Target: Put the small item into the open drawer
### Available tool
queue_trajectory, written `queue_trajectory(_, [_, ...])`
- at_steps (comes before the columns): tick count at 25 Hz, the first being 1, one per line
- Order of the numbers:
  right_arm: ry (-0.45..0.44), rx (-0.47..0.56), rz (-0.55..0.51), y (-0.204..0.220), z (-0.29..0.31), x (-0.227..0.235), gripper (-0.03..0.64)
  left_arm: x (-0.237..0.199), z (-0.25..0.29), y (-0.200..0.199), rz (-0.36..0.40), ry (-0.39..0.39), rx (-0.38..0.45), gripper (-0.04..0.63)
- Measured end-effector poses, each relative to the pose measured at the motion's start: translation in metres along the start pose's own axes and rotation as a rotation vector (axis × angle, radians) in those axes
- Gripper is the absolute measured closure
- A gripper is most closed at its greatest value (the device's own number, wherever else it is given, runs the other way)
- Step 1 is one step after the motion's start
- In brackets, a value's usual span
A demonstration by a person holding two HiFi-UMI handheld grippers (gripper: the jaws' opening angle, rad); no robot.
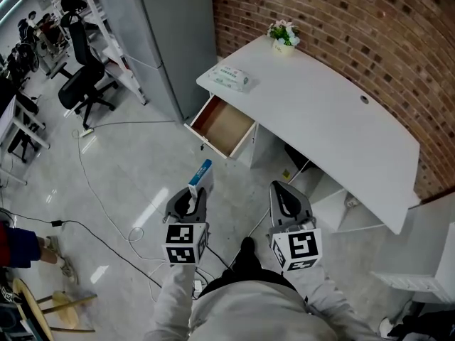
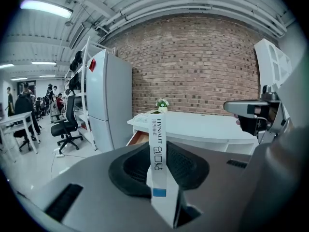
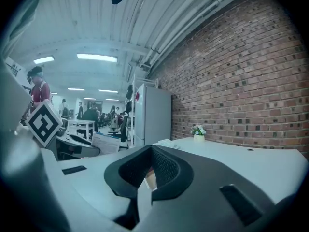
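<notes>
Ahead, floor between box and open drawer.

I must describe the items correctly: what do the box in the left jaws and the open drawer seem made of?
The box looks like thin printed cardboard: matt white, blue band, sharp folded edges. The drawer seems laminated board, brown inside with white rims; no grain shows.

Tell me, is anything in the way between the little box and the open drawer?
No, nothing visible is. The left gripper holds the small box out over bare floor, and only that floor lies between it and the open drawer under the white desk's end. The drawer's mouth is uncovered.
</notes>
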State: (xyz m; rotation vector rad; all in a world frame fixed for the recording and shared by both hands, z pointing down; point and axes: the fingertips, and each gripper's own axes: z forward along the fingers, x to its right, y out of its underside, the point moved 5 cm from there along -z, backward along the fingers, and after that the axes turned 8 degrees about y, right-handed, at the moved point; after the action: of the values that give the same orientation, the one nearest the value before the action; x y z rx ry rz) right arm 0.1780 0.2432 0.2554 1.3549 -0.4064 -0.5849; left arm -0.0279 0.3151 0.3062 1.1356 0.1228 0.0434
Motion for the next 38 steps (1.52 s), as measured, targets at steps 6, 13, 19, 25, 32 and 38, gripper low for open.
queue_trajectory(6, [-0.011, 0.007, 0.003, 0.000, 0.034, 0.025, 0.591, -0.004, 0.039, -0.016, -0.015, -0.013, -0.010, 0.499])
queue_trajectory(13, [-0.015, 0.014, -0.007, -0.002, 0.053, 0.039, 0.591, -0.008, 0.067, -0.026, 0.001, -0.020, -0.033, 0.499])
queue_trajectory(19, [0.011, -0.002, -0.004, 0.003, 0.075, 0.048, 0.591, -0.018, 0.100, -0.026, 0.015, -0.006, -0.069, 0.499])
queue_trajectory(25, [0.044, -0.015, -0.011, 0.003, 0.116, 0.052, 0.591, -0.046, 0.148, -0.027, 0.050, 0.020, -0.110, 0.499])
queue_trajectory(32, [0.080, -0.040, -0.008, -0.003, 0.178, 0.050, 0.591, -0.089, 0.216, -0.034, 0.036, 0.078, -0.160, 0.499])
queue_trajectory(38, [0.118, -0.079, 0.016, 0.005, 0.228, 0.049, 0.591, -0.118, 0.269, -0.035, 0.044, 0.134, -0.211, 0.499])
